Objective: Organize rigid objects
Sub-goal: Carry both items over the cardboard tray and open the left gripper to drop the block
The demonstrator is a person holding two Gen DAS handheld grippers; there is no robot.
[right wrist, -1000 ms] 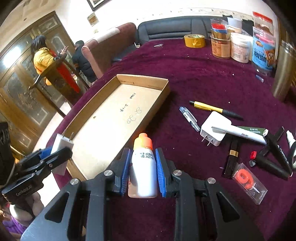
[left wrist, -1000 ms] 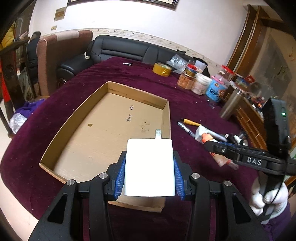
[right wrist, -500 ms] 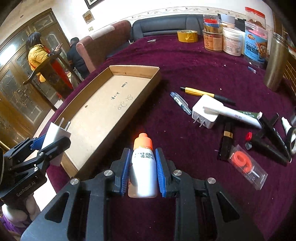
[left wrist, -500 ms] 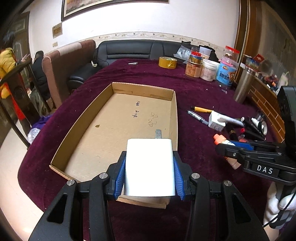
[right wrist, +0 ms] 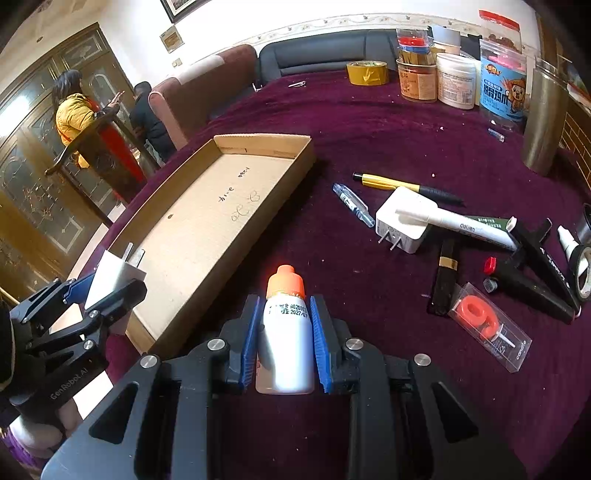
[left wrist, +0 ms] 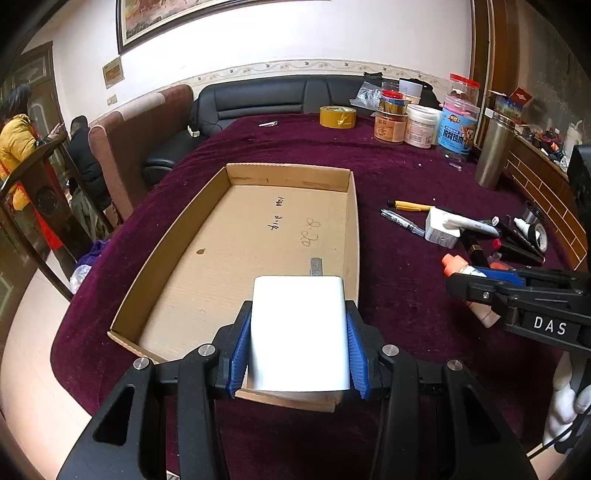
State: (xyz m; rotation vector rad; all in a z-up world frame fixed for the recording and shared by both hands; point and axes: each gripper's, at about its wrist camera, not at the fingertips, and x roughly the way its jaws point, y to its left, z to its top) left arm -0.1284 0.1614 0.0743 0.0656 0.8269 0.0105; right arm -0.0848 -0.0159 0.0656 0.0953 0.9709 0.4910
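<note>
Left hand-held gripper [left wrist: 299, 343] clamps white charger [left wrist: 300, 332] over cardboard tray [left wrist: 352, 221] near end; right hand-held gripper [right wrist: 284, 339] grips orange-capped bottle [right wrist: 286, 332] above counter [right wrist: 369, 122].

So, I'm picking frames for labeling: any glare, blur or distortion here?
Left wrist: the charger is blown out to plain white; fisheye bends the box walls. Right wrist: glare streak down the bottle, though its printed date stays readable; corners vignette black.

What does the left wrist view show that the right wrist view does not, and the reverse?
Only the left wrist view shows the framed picture on the wall. Only the right wrist view shows the orange number candle in its clear packet. Both show the cardboard tray, the left gripper holding a white charger, and the right gripper holding a white bottle.
</note>
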